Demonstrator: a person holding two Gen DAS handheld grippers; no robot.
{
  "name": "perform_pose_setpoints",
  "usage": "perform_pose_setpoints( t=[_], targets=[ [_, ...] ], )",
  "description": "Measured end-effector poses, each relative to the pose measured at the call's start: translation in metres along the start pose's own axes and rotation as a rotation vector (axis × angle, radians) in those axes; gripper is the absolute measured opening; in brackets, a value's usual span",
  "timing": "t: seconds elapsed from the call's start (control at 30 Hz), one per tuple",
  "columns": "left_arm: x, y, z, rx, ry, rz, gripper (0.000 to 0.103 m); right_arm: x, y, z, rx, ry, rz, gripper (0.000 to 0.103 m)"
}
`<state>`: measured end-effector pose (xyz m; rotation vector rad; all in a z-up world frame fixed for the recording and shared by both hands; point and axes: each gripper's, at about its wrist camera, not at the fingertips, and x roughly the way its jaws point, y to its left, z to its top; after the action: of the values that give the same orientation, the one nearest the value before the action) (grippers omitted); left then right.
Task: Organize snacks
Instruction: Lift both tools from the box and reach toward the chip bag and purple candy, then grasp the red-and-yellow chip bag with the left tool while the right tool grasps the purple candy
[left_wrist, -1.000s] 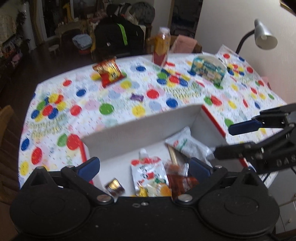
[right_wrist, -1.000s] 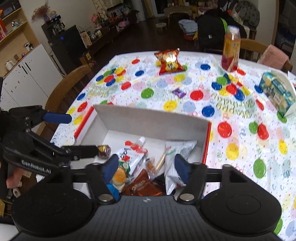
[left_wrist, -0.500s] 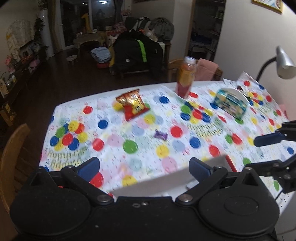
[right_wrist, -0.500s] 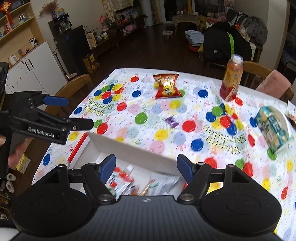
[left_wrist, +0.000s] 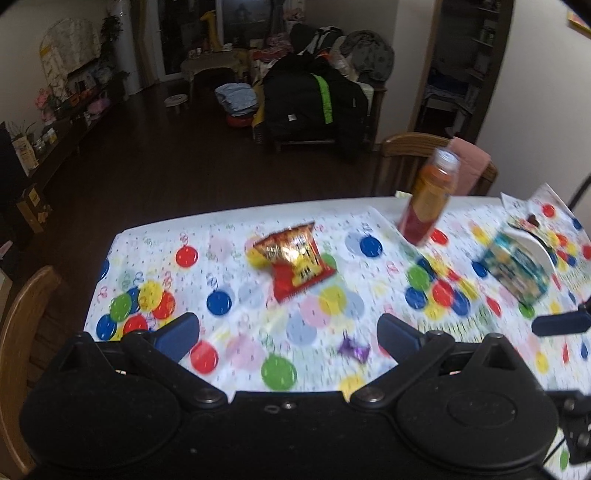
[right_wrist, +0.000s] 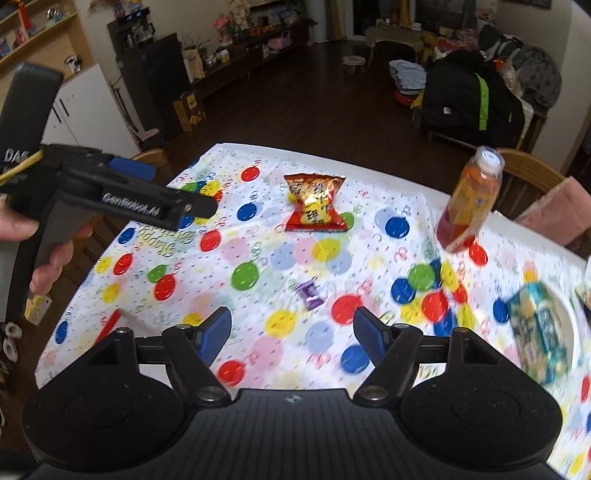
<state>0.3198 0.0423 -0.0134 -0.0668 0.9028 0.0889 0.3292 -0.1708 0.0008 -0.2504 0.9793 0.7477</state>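
Observation:
A red snack bag (left_wrist: 295, 266) (right_wrist: 314, 203) lies flat toward the far side of the table. Nearer to me is a small purple candy (left_wrist: 352, 349) (right_wrist: 310, 290). An orange drink bottle (left_wrist: 428, 199) (right_wrist: 469, 203) stands at the far right, and a blue-green snack box (left_wrist: 517, 269) (right_wrist: 539, 332) lies to the right. My left gripper (left_wrist: 286, 332) (right_wrist: 181, 190) is open and holds nothing. My right gripper (right_wrist: 293, 330) is open above the cloth just short of the candy; one of its fingers (left_wrist: 561, 323) shows at the right edge of the left wrist view.
The table has a white cloth with coloured dots (right_wrist: 258, 240). A red edge of the snack box (right_wrist: 109, 326) peeks out at lower left. Wooden chairs (left_wrist: 26, 317) (right_wrist: 528, 166) stand at the left and far sides. A hand (right_wrist: 22, 225) holds the left gripper.
Both cameras have lifted and moved forward from the open box with its snacks to the table beyond. The box has dropped almost out of view. Both grippers stay open.

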Motion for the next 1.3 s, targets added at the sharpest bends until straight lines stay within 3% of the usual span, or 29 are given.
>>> perform_pose_setpoints(
  t=[0.4, 0.8, 1.03, 1.3],
  targets=[
    [0.099, -0.013, 0.051, -0.083, 0.088, 0.059, 0.102, 0.074, -0.048, 0.043, -0.174, 0.044, -0.017, 0.073],
    [0.189, -0.013, 0.061, -0.178, 0.182, 0.129, 0.102, 0.171, -0.05, 0.019, -0.336, 0.159, 0.086, 0.073],
    [0.218, -0.014, 0.06, -0.202, 0.219, 0.145, 0.102, 0.206, -0.041, 0.003, -0.396, 0.182, 0.168, 0.072],
    [0.24, -0.015, 0.064, -0.235, 0.237, 0.151, 0.102, 0.231, -0.038, 0.003, -0.399, 0.178, 0.188, 0.065]
  ],
)
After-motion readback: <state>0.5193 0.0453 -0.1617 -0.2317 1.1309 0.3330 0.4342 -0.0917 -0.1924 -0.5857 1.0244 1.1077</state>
